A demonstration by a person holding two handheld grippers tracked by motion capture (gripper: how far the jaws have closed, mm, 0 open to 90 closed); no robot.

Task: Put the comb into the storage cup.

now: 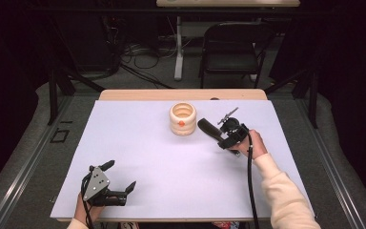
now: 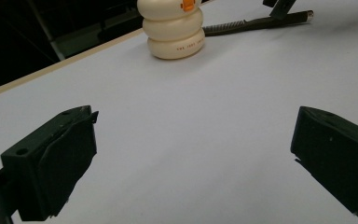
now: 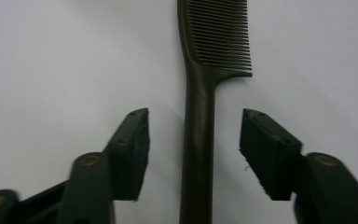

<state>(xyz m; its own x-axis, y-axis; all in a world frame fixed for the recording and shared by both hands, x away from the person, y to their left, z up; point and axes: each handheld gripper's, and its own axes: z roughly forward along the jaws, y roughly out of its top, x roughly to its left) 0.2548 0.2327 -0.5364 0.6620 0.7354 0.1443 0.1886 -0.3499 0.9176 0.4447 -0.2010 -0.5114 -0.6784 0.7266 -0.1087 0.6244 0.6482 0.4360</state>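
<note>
Toward the tabletop's far right, the comb (image 3: 200,121) is straddled, ungrasped, by the right gripper (image 3: 193,149) with jaws spread, while the left gripper (image 2: 193,158) is kept spread, empty, near the front-left corner.

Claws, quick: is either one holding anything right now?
Left claw: open, holding nothing.
Right claw: open, astride the dark plastic comb's handle, not gripping.

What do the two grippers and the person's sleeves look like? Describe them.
Both are black two-jaw tools. The left gripper carries a grey three-cornered plate with small dark holes on top; its jaws are blocky black pads with screw holes. The right gripper has round brass-coloured pivots behind its jaws and trails a black cable. The person wears a cream, fleecy long sleeve.
</note>
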